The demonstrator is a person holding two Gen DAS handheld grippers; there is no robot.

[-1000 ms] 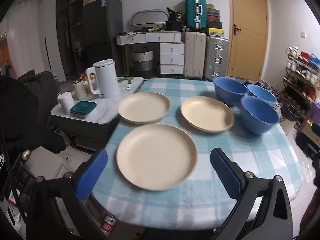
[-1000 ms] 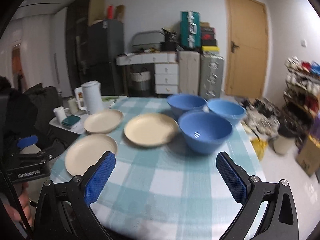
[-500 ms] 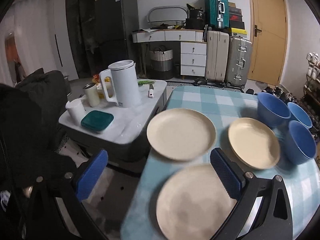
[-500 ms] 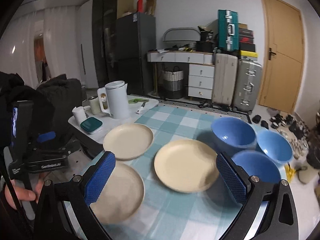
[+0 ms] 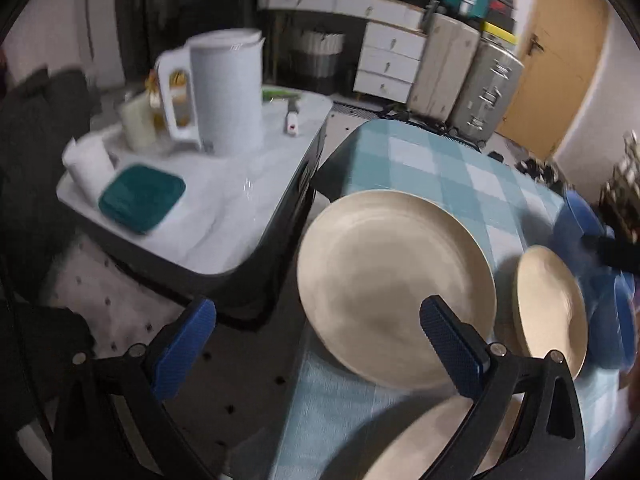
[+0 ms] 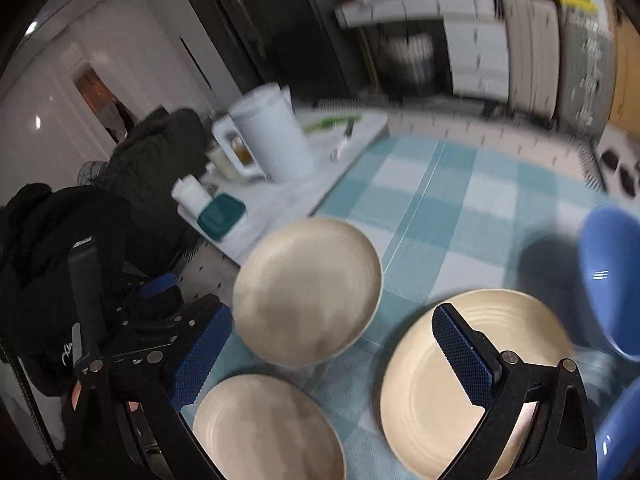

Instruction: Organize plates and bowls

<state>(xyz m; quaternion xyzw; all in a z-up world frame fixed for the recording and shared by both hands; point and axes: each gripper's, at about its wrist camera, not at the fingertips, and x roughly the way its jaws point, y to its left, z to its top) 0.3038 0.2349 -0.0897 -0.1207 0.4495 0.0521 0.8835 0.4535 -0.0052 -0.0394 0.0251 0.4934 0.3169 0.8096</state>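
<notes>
Checked tablecloth (image 5: 436,160) (no legible writing).

Open checked tablecloth (image 6: 436,200) is left at the far side, where a gripper could pass. The near half is taken up by three cream plates (image 6: 308,292), set close together, and the right is blocked by blue bowls (image 6: 612,276). A white kettle (image 5: 224,92) stands on the crowded side table (image 5: 224,216) to the left.
</notes>
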